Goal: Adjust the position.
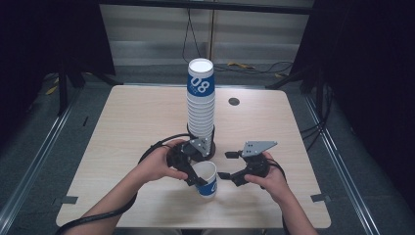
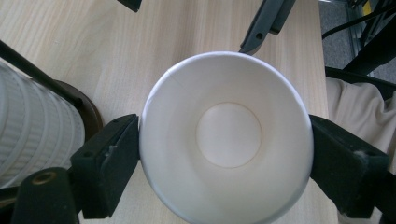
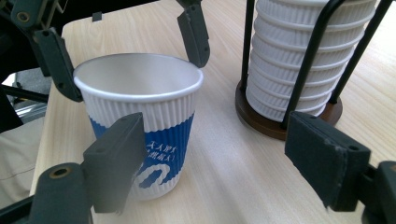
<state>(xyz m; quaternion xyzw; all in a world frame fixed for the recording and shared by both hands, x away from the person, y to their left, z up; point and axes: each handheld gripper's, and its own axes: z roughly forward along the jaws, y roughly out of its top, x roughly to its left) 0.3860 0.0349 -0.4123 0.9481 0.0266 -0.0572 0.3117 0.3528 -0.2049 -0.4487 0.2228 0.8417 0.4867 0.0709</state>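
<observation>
The left gripper (image 2: pixel 224 140) is clamping the paper cup (image 2: pixel 226 135) at its rim — the right gripper (image 3: pixel 215 154) is hanging open, empty, just beside it.

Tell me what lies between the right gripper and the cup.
Nothing but bare table, in the high view: the right gripper stands just short of the cup.

White ribbed paper cup with a blue printed band (image 1: pixel 207 178) stands upright on the table, mouth up, empty, pale inside; positioned near the front edge, just before the tall stack of matching white and blue paper cups (image 1: pixel 200 100) in its wire holder, apart from it.
</observation>
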